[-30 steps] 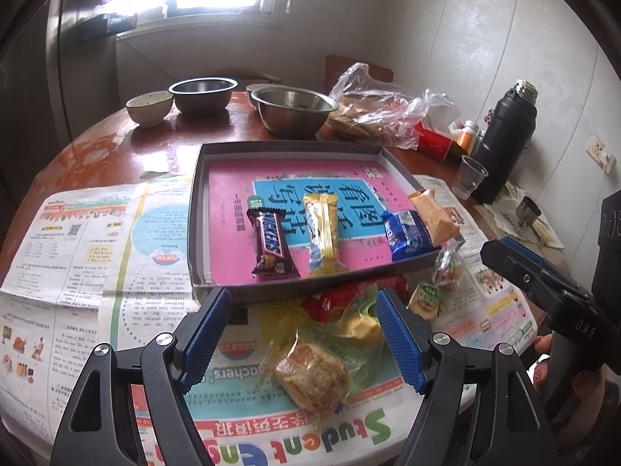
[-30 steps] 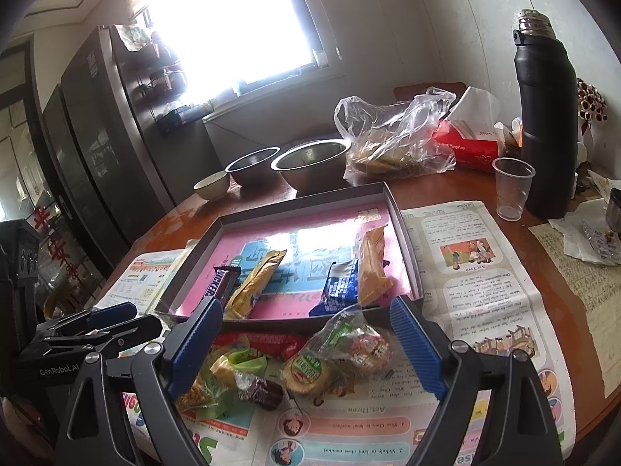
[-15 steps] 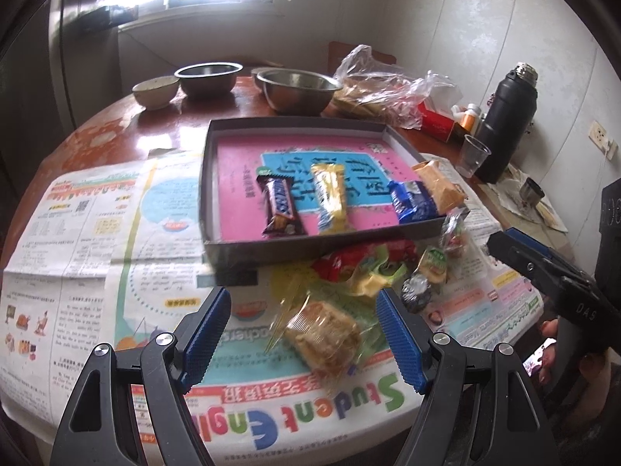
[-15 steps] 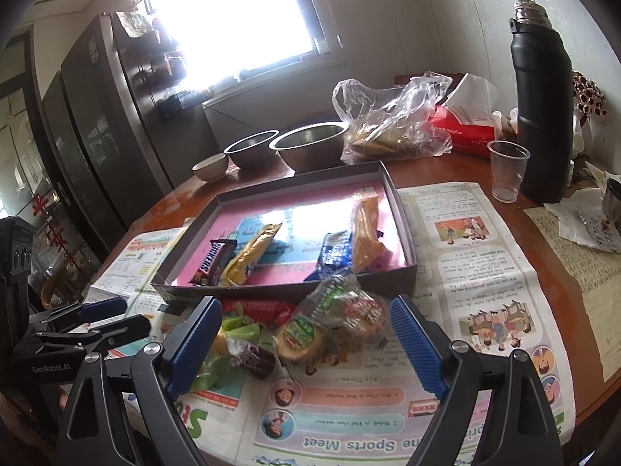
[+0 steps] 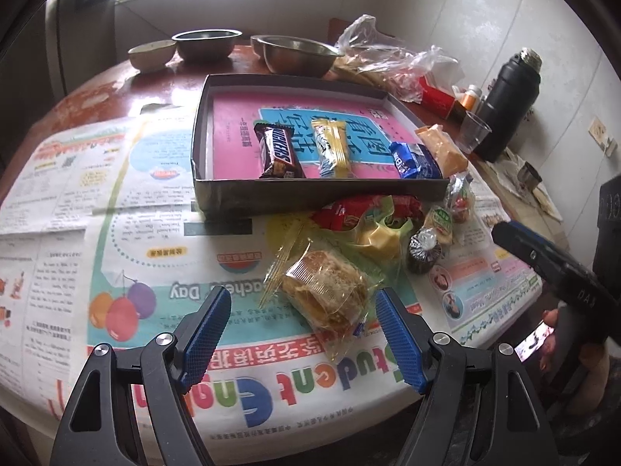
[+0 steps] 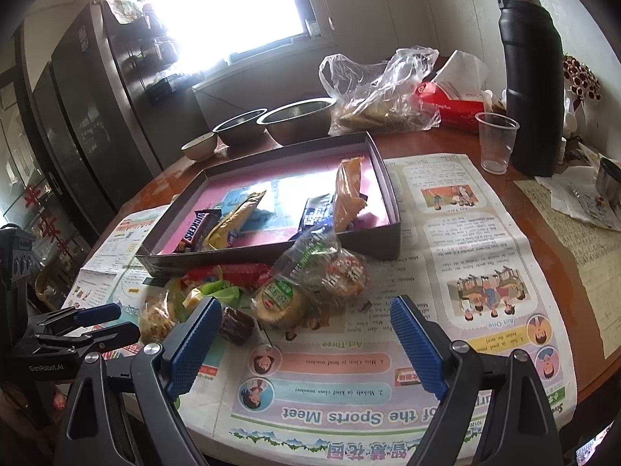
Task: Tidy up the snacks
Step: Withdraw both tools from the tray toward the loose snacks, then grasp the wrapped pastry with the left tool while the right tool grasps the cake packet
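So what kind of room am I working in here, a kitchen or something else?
Most likely a home kitchen or dining corner: a round wooden table spread with newspaper, steel bowls by the window, a tall dark fridge, and a black thermos with a plastic cup.

Four snack bars (image 5: 330, 151) lie in the tray (image 5: 310, 194), loose snacks (image 5: 372, 233) before it.

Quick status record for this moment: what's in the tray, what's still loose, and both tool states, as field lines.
tray: holds Snickers bar, yellow bar, blue pack, orange pack
loose pile: on the newspaper in front of the tray
nearest loose snack: wrapped pastry, ahead of the left tool
left tool: open, empty
right tool: open, empty, behind round wrapped cakes
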`<act>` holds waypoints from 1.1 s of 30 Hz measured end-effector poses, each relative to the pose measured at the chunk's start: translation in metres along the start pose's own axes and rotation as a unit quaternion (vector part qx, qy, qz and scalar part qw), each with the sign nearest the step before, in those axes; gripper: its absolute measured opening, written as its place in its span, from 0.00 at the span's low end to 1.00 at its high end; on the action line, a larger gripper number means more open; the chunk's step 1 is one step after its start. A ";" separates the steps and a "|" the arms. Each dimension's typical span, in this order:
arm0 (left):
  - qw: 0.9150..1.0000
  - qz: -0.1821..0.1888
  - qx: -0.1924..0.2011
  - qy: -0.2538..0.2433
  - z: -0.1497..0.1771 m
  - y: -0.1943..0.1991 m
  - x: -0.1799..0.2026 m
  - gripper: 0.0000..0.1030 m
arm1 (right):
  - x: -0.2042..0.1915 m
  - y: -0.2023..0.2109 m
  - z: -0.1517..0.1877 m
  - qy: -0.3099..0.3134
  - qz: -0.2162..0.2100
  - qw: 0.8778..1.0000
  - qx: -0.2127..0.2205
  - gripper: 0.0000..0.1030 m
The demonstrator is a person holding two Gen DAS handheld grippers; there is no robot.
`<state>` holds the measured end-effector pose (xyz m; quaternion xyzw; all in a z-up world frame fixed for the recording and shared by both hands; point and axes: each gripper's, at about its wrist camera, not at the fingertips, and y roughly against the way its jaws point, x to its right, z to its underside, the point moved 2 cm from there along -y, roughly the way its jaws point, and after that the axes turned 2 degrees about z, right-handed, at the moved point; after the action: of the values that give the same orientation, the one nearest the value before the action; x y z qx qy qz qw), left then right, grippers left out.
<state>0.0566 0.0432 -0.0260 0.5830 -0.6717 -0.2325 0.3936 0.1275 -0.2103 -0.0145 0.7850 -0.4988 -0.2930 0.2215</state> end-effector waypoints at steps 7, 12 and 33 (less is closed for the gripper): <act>1.000 0.006 -0.013 0.026 -0.001 -0.015 0.006 0.76 | 0.002 -0.005 0.002 -0.005 0.000 1.000 -0.006 0.86; 0.999 -0.010 -0.013 0.032 -0.008 -0.026 0.008 0.76 | 0.006 -0.008 0.002 -0.011 -0.001 1.000 -0.007 0.86; 1.000 -0.026 -0.006 0.003 -0.011 -0.036 0.000 0.76 | 0.025 -0.051 -0.013 0.034 0.062 0.998 -0.008 0.86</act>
<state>0.0864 0.0367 -0.0472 0.5983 -0.6539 -0.2449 0.3931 0.1777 -0.2121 -0.0436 0.7605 -0.5361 -0.2562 0.2619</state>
